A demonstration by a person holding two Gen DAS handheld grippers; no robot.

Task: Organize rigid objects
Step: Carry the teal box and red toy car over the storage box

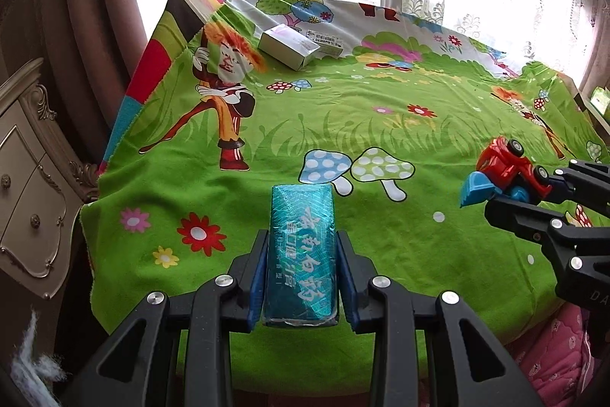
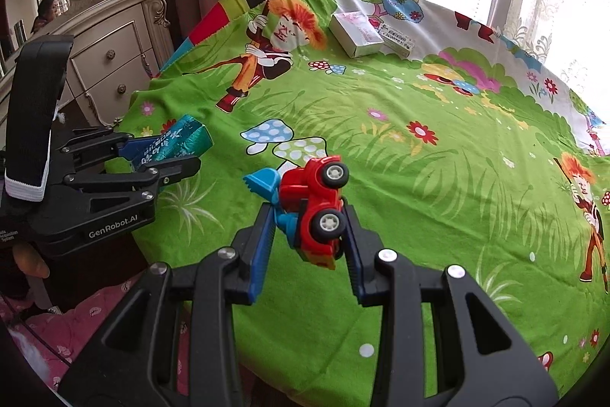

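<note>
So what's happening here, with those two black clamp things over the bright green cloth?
A person is tidying small objects using a hand-held tool in each hand. The left tool is shut on a teal box; the right tool is shut on a red toy digger. Both are held above the cloth. Two pale boxes lie at its far end.

"GenRobot.AI" stands on the left claw (image 2: 171, 155); white Chinese characters cover the teal box (image 1: 303, 254).

Teal box (image 1: 303, 254) in left claw (image 1: 301, 273)
</note>
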